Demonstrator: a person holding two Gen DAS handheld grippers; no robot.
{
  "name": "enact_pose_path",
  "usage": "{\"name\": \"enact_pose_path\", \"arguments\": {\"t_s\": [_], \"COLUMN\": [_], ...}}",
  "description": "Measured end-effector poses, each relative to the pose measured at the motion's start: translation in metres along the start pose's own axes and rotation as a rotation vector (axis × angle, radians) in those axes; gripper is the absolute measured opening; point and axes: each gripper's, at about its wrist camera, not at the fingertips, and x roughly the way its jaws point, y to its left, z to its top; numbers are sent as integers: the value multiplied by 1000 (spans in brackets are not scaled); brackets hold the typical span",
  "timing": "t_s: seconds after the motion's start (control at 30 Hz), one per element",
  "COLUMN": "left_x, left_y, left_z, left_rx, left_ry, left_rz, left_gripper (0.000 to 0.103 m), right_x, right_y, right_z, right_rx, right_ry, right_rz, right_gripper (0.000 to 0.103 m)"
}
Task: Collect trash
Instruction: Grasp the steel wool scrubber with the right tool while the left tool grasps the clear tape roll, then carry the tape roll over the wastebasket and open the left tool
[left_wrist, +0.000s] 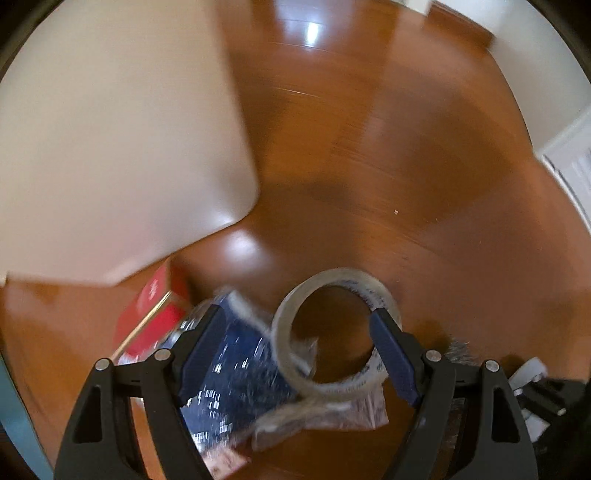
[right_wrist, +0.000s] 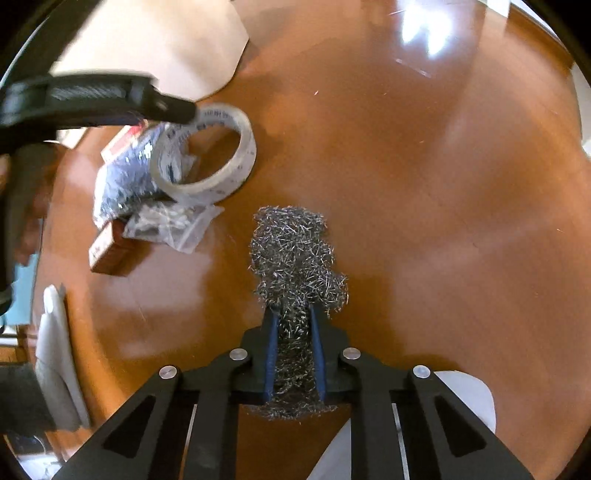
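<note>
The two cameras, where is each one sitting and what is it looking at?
Left wrist: sits on the left gripper, looking down along its open fingers at the tape roll, blue packet and red box.
Right wrist: sits on the right gripper, looking down at the steel wool it pinches; the left gripper shows too.
Both share the tape roll, blue packet and wooden floor.
</note>
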Motion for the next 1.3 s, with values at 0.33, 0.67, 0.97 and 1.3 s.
{"name": "enact_pose_path", "arguments": {"t_s": [0.33, 0.67, 0.97, 1.3], "left_x": [36, 14, -94, -264], "left_y": [-9, -12, 4, 62], "left_z": [16, 23, 12, 56], "left_rx": [114, 46, -121, -188], "left_ry": [95, 29, -153, -507], "left_rz": [67, -86, -265, -242], "left_gripper": [57, 9, 9, 9], "right_x": [-24, -28, -27, -29], "right_y": [-29, -27, -30, -27], "right_z": [-1, -2, -4, -3], "right_rx": [108, 127, 153, 158], "right_ry": [-35, -66, -68, -94], "right_rz": [53, 48, 42, 40], "right_gripper": [17, 17, 17, 17]}}
